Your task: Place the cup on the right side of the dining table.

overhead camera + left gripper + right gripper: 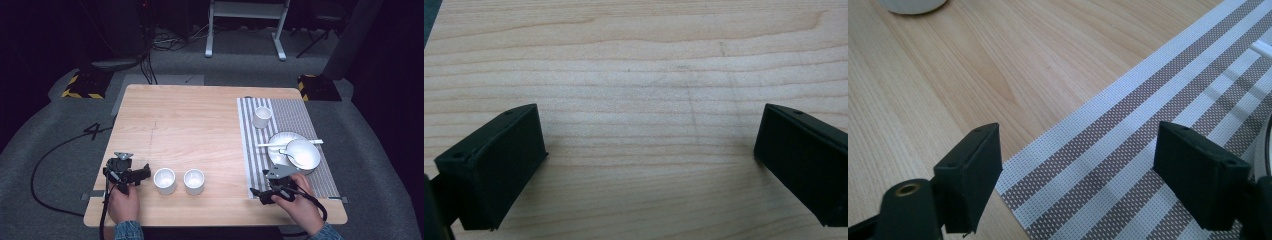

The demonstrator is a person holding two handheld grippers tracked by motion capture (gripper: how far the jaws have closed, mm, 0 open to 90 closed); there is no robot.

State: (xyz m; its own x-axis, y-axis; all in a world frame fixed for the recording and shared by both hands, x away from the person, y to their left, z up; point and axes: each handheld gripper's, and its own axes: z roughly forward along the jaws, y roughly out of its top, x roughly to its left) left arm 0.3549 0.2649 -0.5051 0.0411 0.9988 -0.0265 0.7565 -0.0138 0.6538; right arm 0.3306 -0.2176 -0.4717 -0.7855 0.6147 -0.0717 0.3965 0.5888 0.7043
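Striped mat lying along right side of tabletop, near corner under right gripper. Jaws gaping, gripping nothing. Left gripper gaping over bare wood, empty. Be lowering slowly, pinching mat edge only, missing plate.

A light wooden rectangular table is seen, on which two white ceramic cups and a grey-and-white striped woven placemat are laid.

A light wooden worktop stood on grey carpet in a dim, dark-walled room. Behind it rose a white metal frame, with yellow-and-black striped blocks at either far corner and cables trailing.
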